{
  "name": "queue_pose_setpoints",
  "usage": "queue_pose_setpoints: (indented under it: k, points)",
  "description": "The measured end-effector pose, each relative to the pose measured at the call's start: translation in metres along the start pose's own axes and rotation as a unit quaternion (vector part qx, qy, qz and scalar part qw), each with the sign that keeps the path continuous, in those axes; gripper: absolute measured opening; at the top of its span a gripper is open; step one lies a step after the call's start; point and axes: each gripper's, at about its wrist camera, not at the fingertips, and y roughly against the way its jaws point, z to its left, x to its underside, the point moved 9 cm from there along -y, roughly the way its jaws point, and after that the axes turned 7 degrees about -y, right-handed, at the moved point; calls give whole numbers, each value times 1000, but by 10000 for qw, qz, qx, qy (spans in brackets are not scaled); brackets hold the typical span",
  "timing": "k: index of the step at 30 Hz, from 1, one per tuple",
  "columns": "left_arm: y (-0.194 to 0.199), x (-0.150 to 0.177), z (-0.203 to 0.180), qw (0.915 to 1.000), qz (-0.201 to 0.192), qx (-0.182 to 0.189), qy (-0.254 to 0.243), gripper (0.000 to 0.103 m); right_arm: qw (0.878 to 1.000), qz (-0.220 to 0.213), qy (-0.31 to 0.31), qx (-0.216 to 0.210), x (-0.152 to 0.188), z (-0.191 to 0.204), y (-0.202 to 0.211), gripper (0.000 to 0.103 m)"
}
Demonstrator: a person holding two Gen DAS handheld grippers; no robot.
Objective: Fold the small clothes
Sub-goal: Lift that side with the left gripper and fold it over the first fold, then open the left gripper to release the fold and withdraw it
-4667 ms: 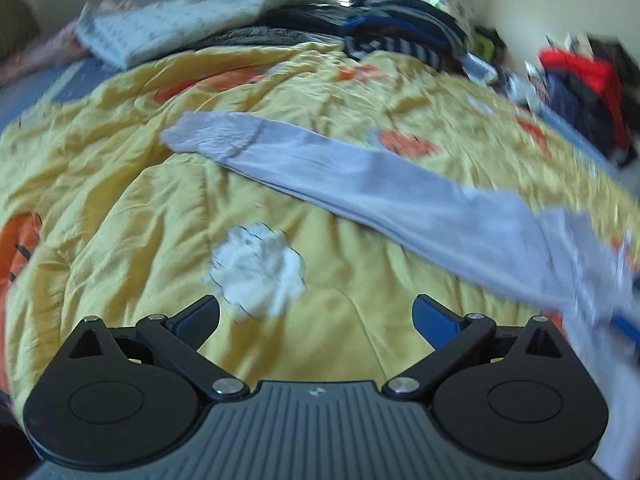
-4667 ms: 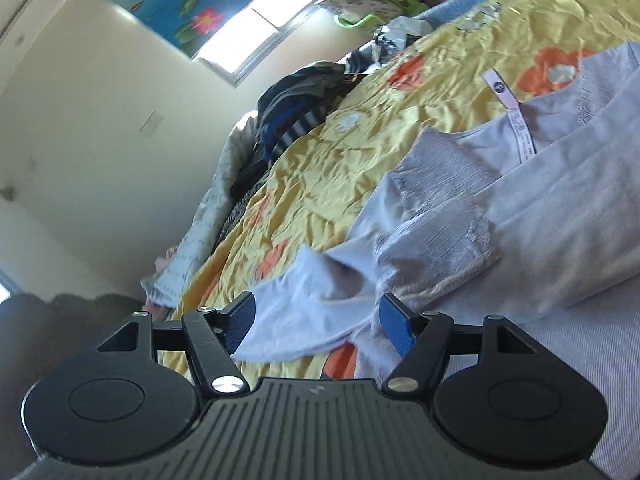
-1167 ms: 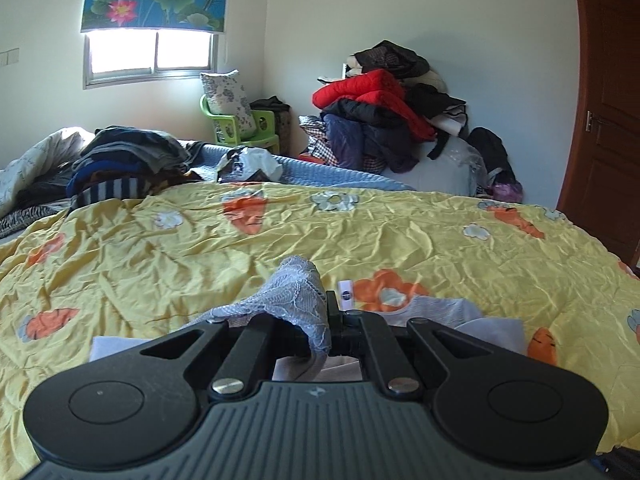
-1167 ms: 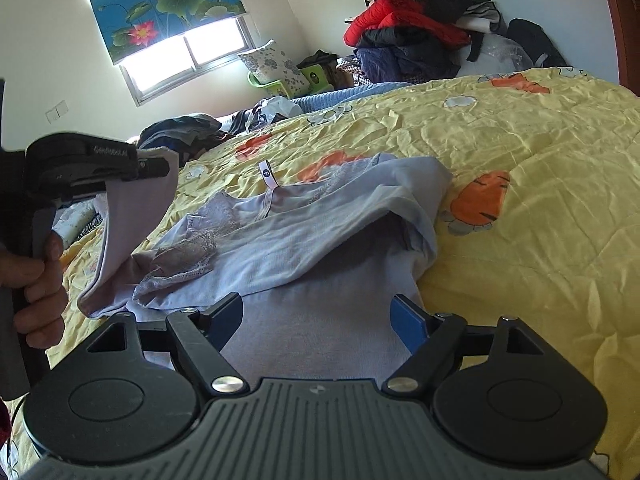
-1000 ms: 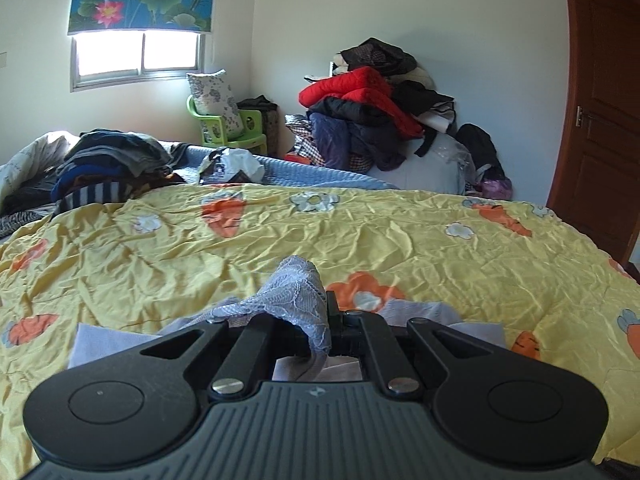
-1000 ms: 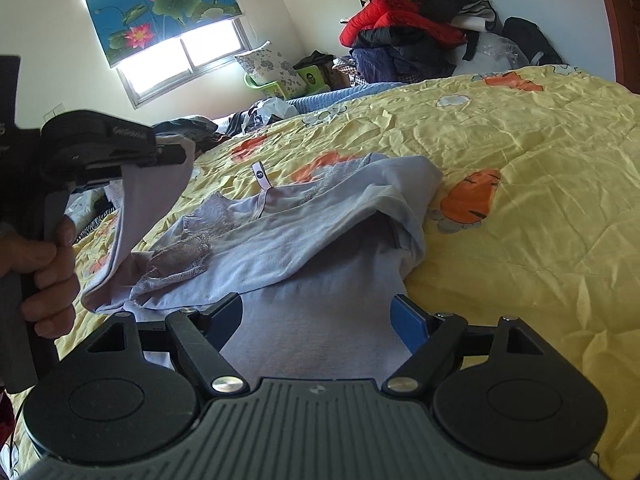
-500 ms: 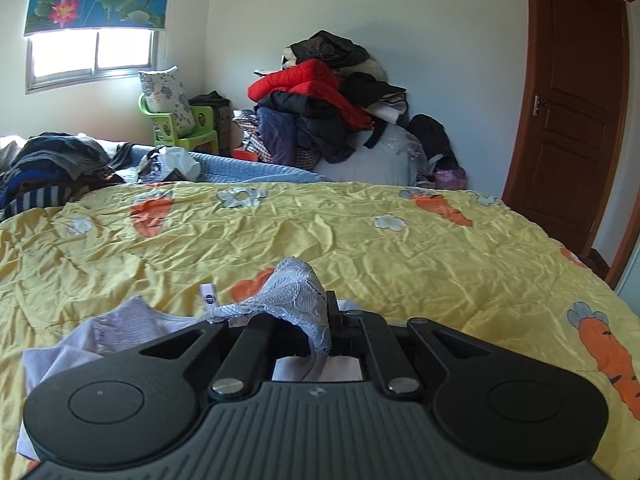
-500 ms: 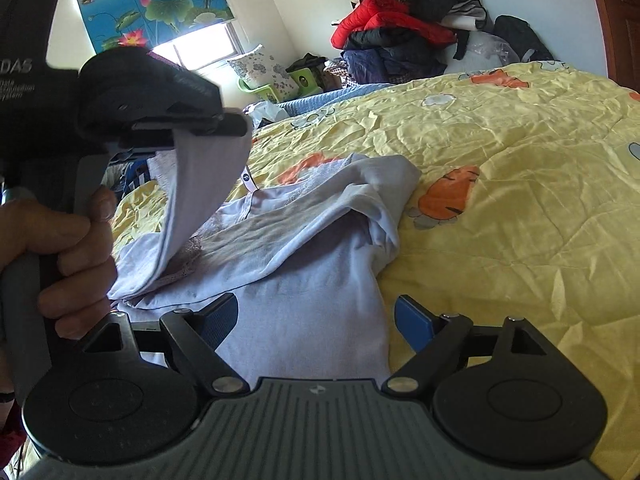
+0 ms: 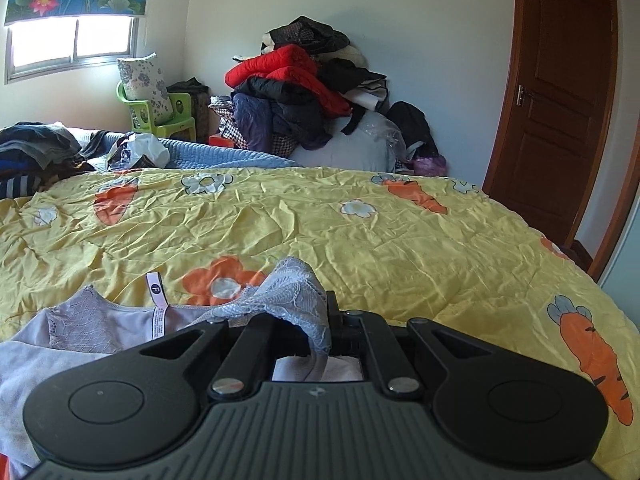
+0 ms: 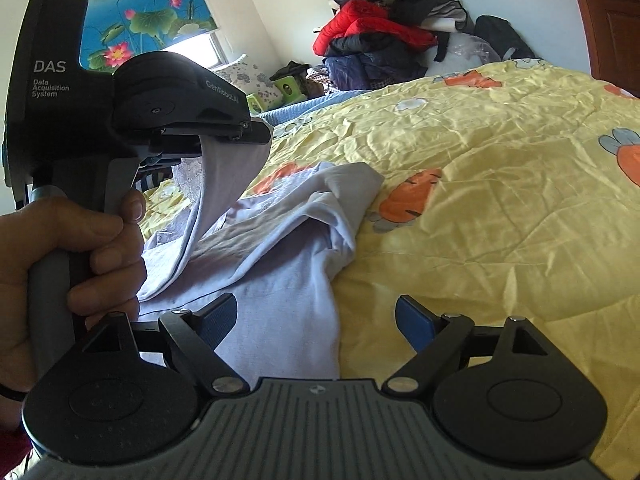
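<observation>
Since a second ago the left gripper (image 10: pixel 256 136) has swung across toward the door side, dragging the lace-edged sleeve with it, fingers clenched on that sleeve so it hangs in a loop down to the rest of the lilac top (image 10: pixel 280 248) lying rumpled on the yellow carrot-print quilt (image 10: pixel 500 184). Right gripper (image 10: pixel 316 318) sits low over the top's hem with its blue fingers (image 10: pixel 218 316) spread wide, nothing pinched. From the right wrist view, the left hand (image 10: pixel 72 256) and its black handle block most of the window side. Further out there's a pile of coats (image 9: pixel 304 92) against the wall, a green chair (image 9: pixel 160 116) with a pillow, folded dark clothes (image 9: pixel 32 148) and the wooden door (image 9: pixel 560 108).
</observation>
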Motion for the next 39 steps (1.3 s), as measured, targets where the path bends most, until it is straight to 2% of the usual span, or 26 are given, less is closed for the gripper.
queue_pose_setpoints:
  k: [15, 26, 33, 34, 36, 37, 38, 39]
  points:
    - [-15, 11, -15, 9996, 248, 57, -86, 5, 9997, -43, -181, 134, 0, -20, 3, 86]
    - [-27, 26, -18, 9977, 626, 230, 145, 6, 9996, -34, -242, 156, 3, -26, 6, 86]
    - [-32, 30, -33, 9956, 845, 397, -71, 9, 9995, -35, -249, 174, 3, -26, 5, 87]
    - [-33, 31, -35, 9950, 893, 438, -101, 13, 9995, -31, -251, 174, 3, -27, 5, 87]
    - [-35, 33, -40, 9935, 971, 550, -202, 28, 9995, -31, -246, 189, 3, -28, 6, 87]
    - [-36, 33, -41, 9931, 983, 583, -271, 50, 9995, -34, -244, 200, 3, -29, 7, 87]
    - [-36, 33, -42, 9930, 972, 576, -328, 78, 9995, -36, -248, 209, 3, -30, 7, 87]
    - [-34, 32, -42, 9935, 905, 558, -410, 88, 9994, -36, -251, 214, 3, -31, 7, 87]
